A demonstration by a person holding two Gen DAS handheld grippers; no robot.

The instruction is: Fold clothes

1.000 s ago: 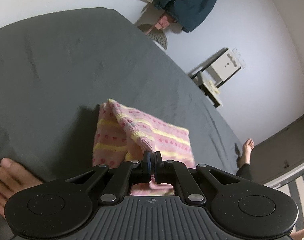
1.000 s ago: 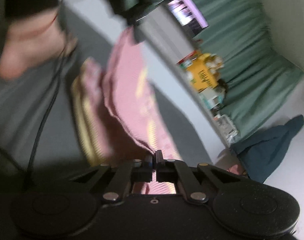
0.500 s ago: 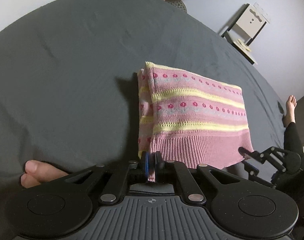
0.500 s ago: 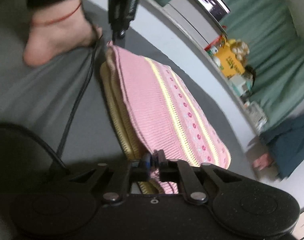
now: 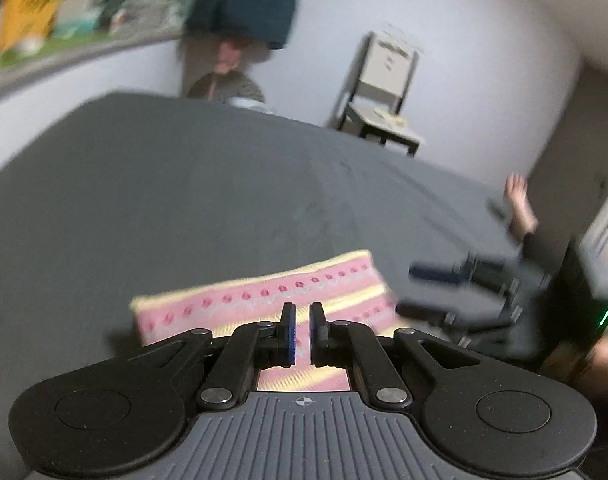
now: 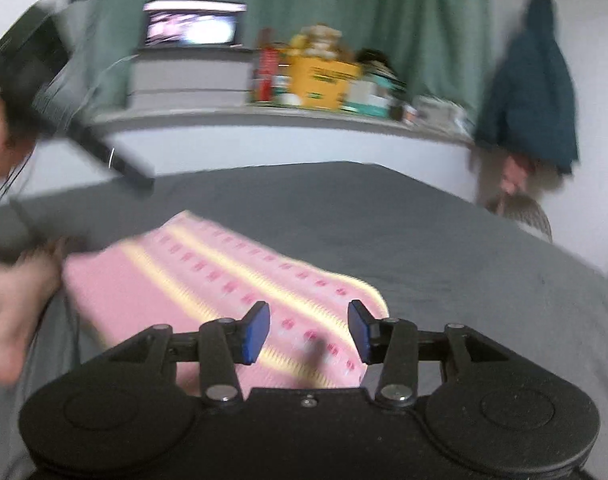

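Grey sheet covers the bed (image 5: 184,200) that fills most of both views, and we see it lying fairly smooth with a few faint creases. Behind it a green curtain (image 6: 304,0) hangs above a cluttered shelf (image 6: 264,114), and a dark teal jacket (image 6: 532,80) hangs on the wall by the corner. A pale chair (image 5: 384,92) stands past the far edge of the bed.

On the sheet lies the folded knit sweater (image 5: 244,300), pink with yellow stripes and rows of red dots. It rests flat, just ahead of both tools, with its layers stacked into a neat rectangle.

Our left hand-held gripper (image 5: 300,334) hovers over the sweater's near edge. Its jaws stand only a slim gap apart and pinch nothing. Our right hand-held gripper (image 6: 308,332) is above the sweater's other end with its jaws opening. The cloth shows beyond them, and the pads do not touch it. Both views are blurred by motion.

A bare foot (image 6: 12,300) rests on the sheet just beside the sweater's left end in the right wrist view.
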